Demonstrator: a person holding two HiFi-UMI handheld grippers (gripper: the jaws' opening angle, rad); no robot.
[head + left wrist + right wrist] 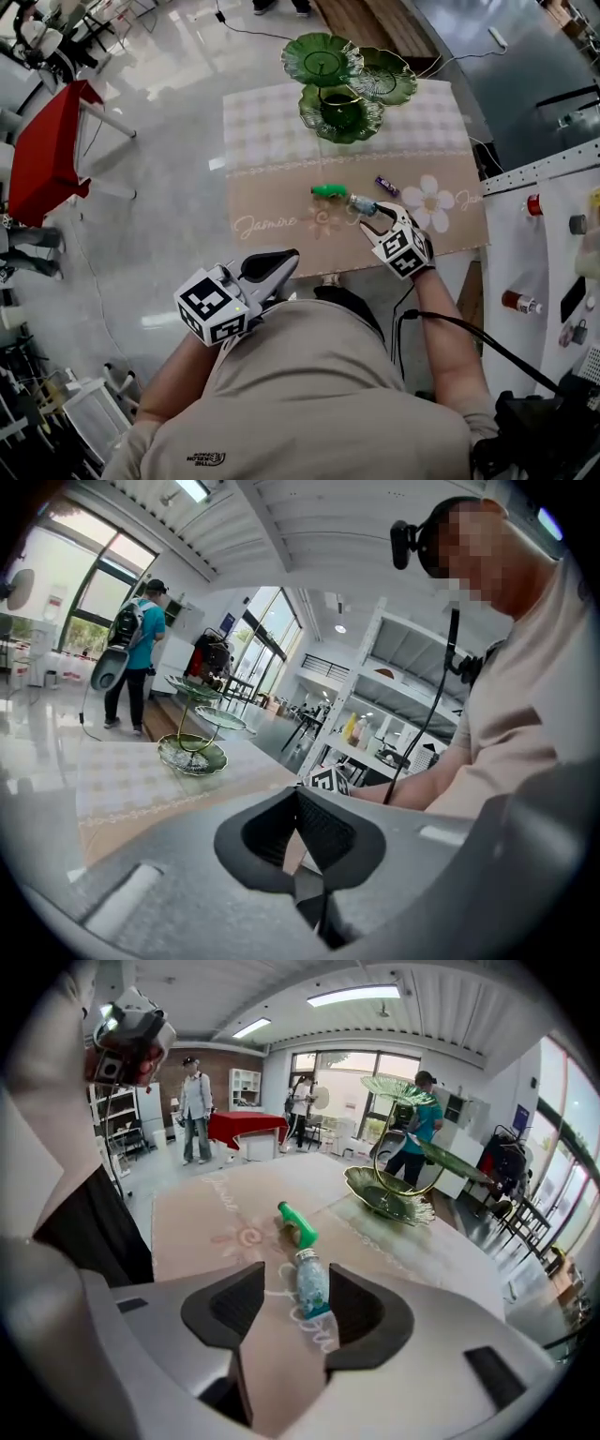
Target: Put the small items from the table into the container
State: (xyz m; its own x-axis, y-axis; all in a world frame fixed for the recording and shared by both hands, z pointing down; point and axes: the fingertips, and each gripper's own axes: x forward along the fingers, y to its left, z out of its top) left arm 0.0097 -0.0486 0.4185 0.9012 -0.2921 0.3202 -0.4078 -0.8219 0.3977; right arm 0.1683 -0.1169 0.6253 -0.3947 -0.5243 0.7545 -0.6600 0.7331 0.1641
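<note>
On the patterned surface (pixel 272 202), a small clear bottle (pixel 312 1283) lies between the spread jaws of the right hand-held gripper (pixel 378 216), which is released, its pads not pressing the bottle. Just beyond the bottle's neck lies a green item (pixel 298 1224), with a purple item (pixel 386 186) nearby. A 3-tier green leaf dish stand (pixel 342 112) stands at the far end. The left hand-held gripper (pixel 281 260) hangs off the near edge by the person's torso, clenched on nothing.

Bright daylight, glossy glare, fisheye vignetting
</note>
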